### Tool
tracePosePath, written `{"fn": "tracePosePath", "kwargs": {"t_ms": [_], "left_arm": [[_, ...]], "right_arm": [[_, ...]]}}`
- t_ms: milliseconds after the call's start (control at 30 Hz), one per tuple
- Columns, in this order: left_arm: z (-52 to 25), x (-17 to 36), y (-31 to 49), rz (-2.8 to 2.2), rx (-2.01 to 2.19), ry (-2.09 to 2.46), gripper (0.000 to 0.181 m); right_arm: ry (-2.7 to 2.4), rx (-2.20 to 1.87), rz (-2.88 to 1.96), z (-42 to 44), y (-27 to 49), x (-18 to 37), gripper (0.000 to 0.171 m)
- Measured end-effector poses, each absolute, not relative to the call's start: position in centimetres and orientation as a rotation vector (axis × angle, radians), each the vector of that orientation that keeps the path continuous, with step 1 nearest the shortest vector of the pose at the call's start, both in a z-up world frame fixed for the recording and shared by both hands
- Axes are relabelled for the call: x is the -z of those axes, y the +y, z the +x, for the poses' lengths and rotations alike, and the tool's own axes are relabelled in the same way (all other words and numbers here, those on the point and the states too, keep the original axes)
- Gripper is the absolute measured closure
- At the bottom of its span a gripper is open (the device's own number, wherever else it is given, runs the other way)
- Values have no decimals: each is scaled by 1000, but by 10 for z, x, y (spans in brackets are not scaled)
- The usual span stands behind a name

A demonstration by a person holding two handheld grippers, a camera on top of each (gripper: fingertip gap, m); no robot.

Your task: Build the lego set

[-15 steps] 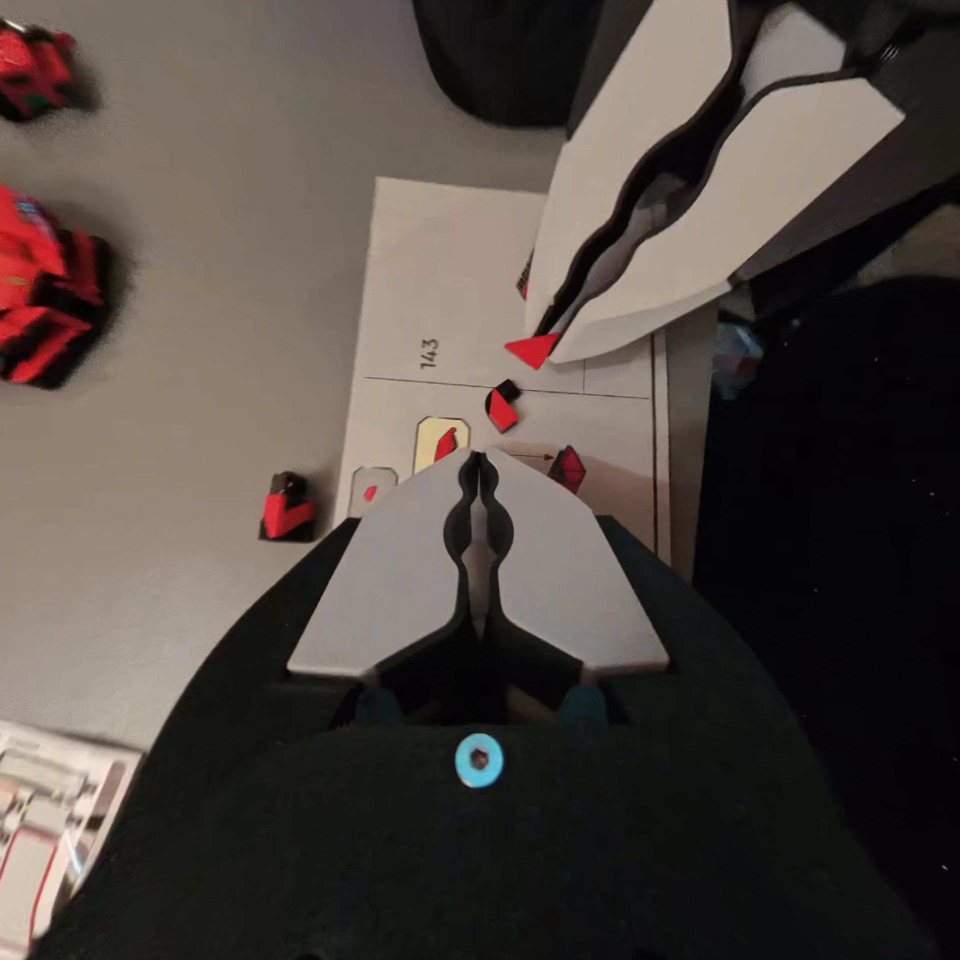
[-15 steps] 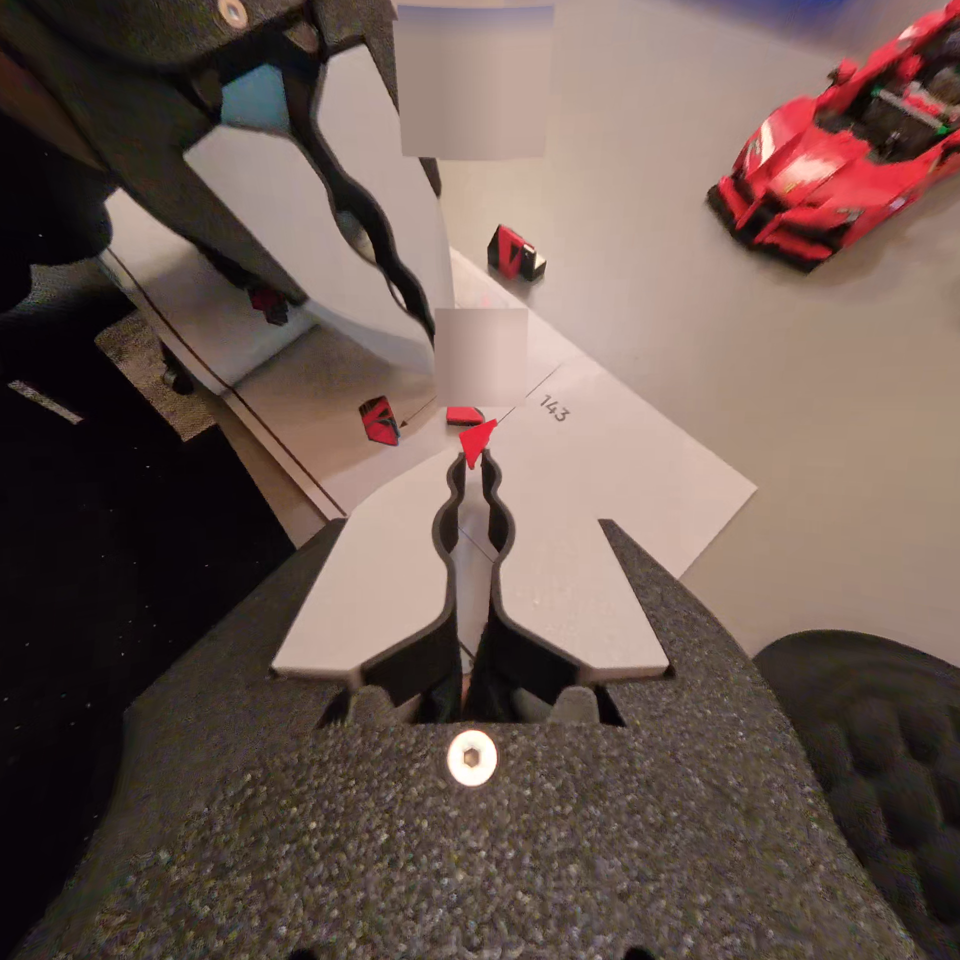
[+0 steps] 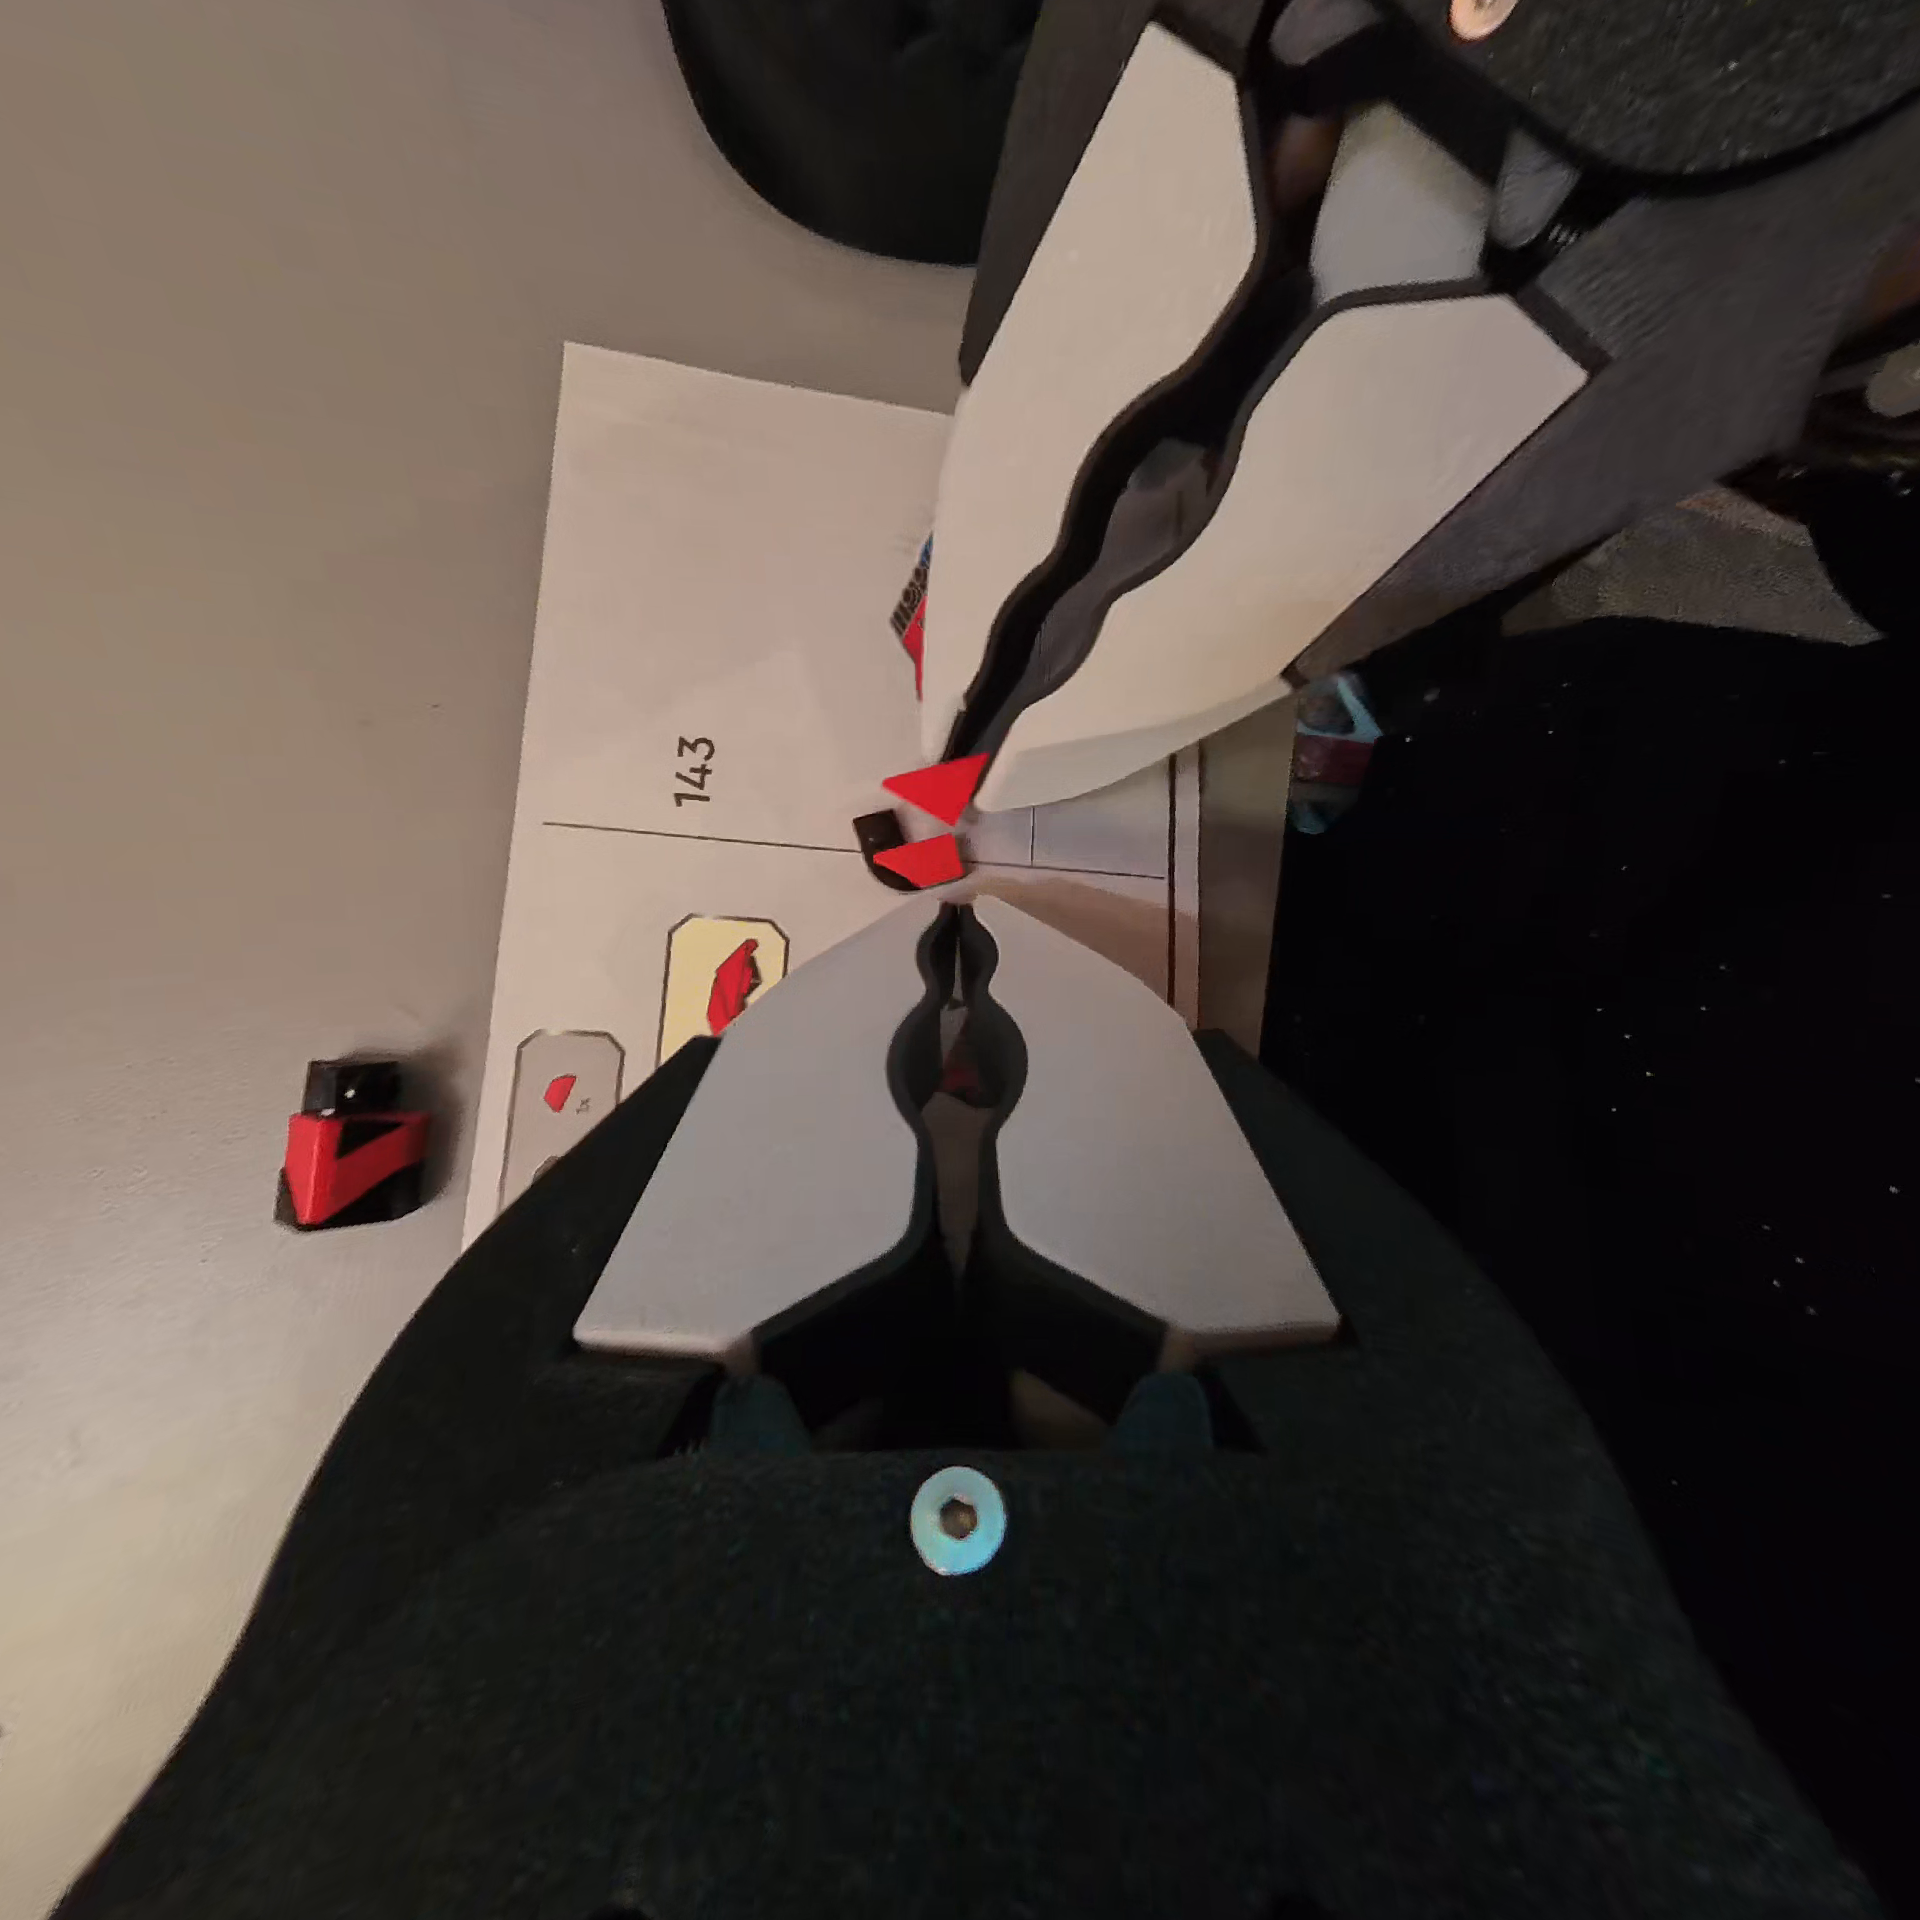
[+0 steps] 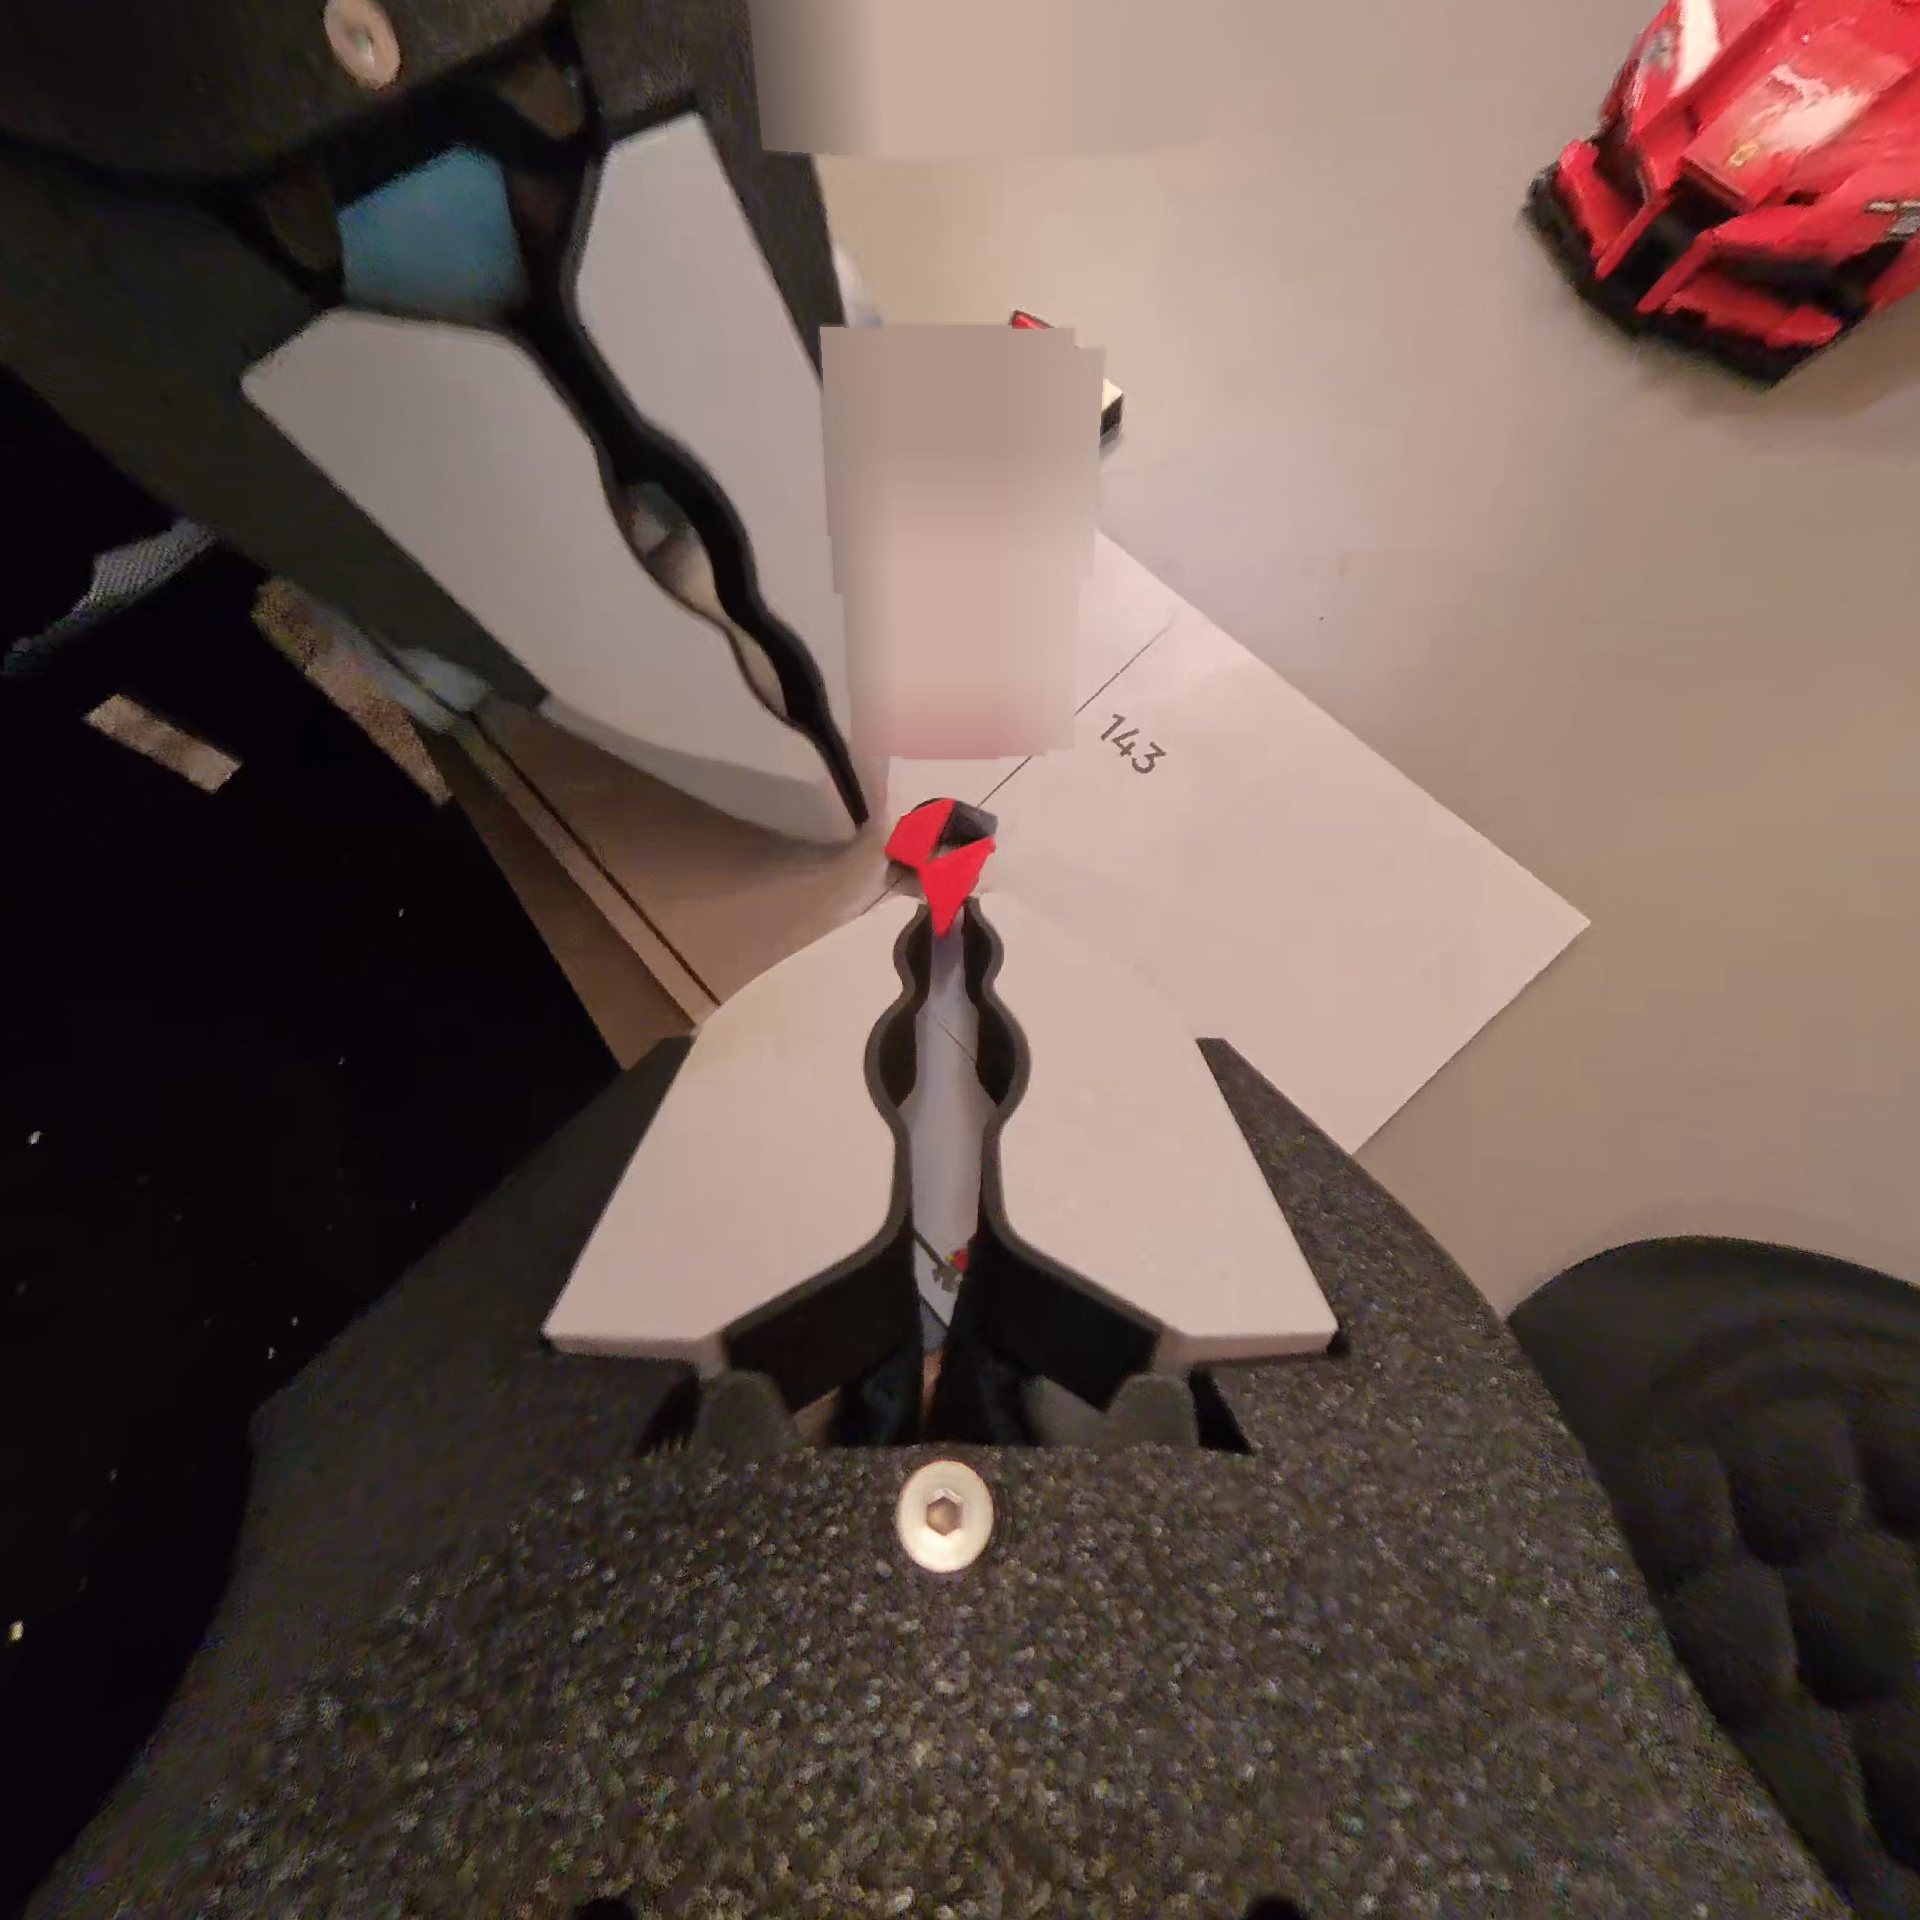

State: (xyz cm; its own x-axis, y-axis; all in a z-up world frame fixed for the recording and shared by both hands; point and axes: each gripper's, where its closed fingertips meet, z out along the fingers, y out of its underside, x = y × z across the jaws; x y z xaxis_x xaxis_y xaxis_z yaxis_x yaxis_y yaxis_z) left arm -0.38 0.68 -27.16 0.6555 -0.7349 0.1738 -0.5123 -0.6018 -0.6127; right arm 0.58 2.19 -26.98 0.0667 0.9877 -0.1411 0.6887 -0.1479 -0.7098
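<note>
On the left of the grey table [image 3: 208, 520], a small red and black sub-assembly [image 3: 353, 1153] is seen standing alone, already built and not yet mounted. Beside it the white instruction sheet [image 3: 717, 582] is laid open. In the middle, a small red and black curved piece [image 3: 914, 860] is lying on the sheet, just in front of the left gripper [image 3: 951, 914], whose fingers are closed with nothing between them. Just above it, a flat red triangular tile [image 3: 940, 784] is pinched by the tips of the right gripper [image 4: 940, 914], apparently to be pressed on. On the right, the largely built red lego car [image 4: 1745, 187] is waiting. No container is visible.
</note>
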Motion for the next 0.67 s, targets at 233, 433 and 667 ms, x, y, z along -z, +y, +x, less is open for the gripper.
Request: {"fn": "tracePosePath", "kwargs": {"t_ms": [233, 433, 667], "left_arm": [[-43, 250, -2, -2292, 507, 864, 180], [-99, 219, -13, -2179, 504, 576, 180], [-138, 217, -33, -2151, 487, 417, 180]], "right_arm": [[-2101, -874, -1540, 4, 26, 253, 165], [-2432, -975, -1378, 2, 19, 263, 165], [-2502, -1018, -1358, -1, 26, 267, 165]]}}
